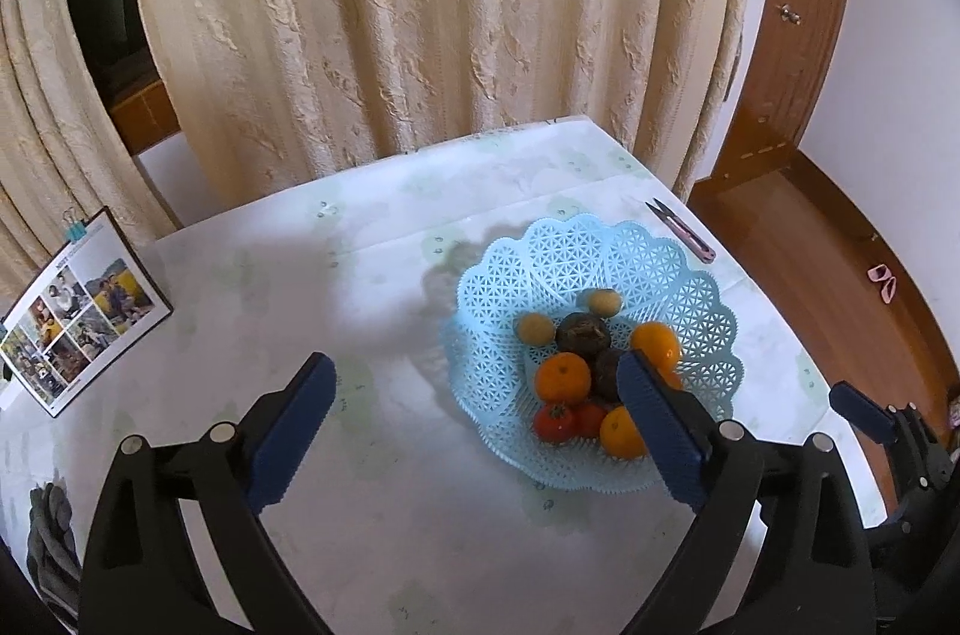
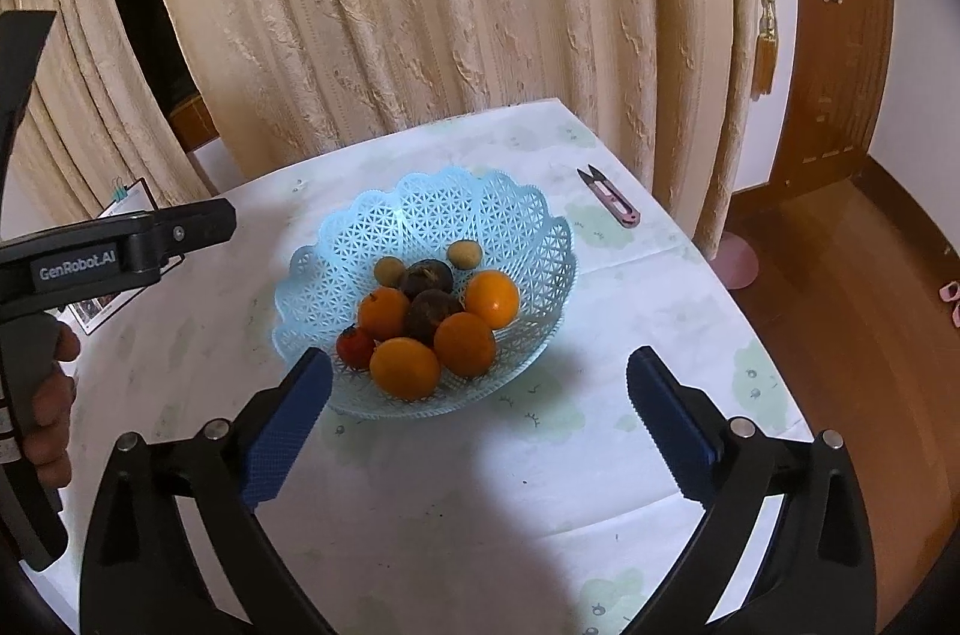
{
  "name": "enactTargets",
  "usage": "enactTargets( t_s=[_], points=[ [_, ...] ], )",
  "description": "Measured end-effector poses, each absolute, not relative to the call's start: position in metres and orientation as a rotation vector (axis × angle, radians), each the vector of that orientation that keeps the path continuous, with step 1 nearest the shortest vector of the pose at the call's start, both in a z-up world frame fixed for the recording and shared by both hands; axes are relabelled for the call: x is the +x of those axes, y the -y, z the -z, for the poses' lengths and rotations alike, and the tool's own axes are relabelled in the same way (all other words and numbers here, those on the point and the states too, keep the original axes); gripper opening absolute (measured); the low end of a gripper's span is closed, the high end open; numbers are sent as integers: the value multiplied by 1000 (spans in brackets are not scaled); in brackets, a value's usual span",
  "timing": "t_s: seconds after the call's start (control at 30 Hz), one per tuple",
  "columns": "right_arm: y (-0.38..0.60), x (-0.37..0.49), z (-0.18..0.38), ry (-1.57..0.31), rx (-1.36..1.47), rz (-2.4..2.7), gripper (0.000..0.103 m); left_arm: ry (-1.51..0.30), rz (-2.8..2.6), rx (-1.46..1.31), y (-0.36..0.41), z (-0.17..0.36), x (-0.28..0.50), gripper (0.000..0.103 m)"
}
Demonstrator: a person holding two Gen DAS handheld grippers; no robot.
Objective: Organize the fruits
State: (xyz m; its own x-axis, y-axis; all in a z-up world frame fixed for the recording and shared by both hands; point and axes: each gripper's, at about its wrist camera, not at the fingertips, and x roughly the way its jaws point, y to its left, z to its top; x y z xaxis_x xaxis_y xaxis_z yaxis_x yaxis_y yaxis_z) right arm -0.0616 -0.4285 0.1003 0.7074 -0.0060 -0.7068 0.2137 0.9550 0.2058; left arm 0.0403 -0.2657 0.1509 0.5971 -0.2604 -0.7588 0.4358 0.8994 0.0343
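A light blue lattice basket stands on the white table. It holds several oranges, two dark round fruits, two small tan fruits and red tomatoes. My left gripper is open and empty, above the table just left of the basket. My right gripper is open and empty, just in front of the basket. The left gripper's body also shows in the right wrist view.
Pink thread snips lie near the table's far right edge. A photo calendar stands at the left. Dark gloves lie at the near left. A cream curtain hangs behind the table. A wooden floor lies to the right.
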Motion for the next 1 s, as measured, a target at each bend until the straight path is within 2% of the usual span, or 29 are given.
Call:
enactTargets(
  t_s=[0.6,1.0],
  points=[
    [411,-72,-119,-707,197,146,100,-759,325,257,253,-182,9,94],
    [404,-71,-129,-697,143,149,100,-787,256,288,254,-176,-2,94]
  ],
)
